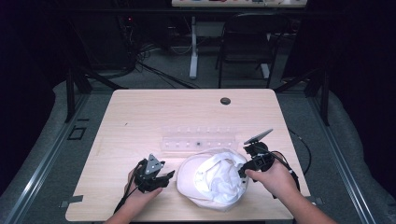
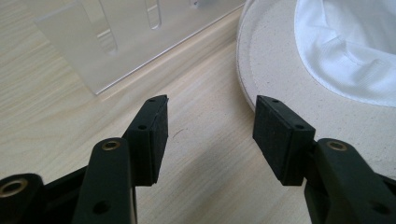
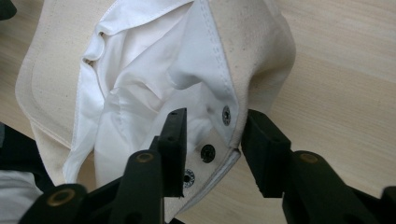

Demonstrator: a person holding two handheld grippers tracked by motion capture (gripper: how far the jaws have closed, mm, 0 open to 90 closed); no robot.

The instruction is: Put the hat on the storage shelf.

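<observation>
A cream cloth hat (image 1: 212, 179) lies upside down near the table's front edge, its white lining (image 3: 135, 70) bunched up inside. My left gripper (image 1: 166, 176) rests low on the table just left of the hat, open, with only bare wood between its jaws (image 2: 210, 135); the hat's brim (image 2: 280, 60) lies beside its right jaw. My right gripper (image 1: 243, 170) is at the hat's right edge. Its jaws (image 3: 215, 119) stand apart astride the folded edge with the metal snaps (image 3: 208, 153), not pressing on it.
A clear plastic rack (image 1: 198, 140) with a row of slots lies flat behind the hat, close to the left gripper (image 2: 107, 42). A cable hole (image 1: 225, 101) sits near the table's far edge. A dark chair (image 1: 247, 42) stands beyond the table.
</observation>
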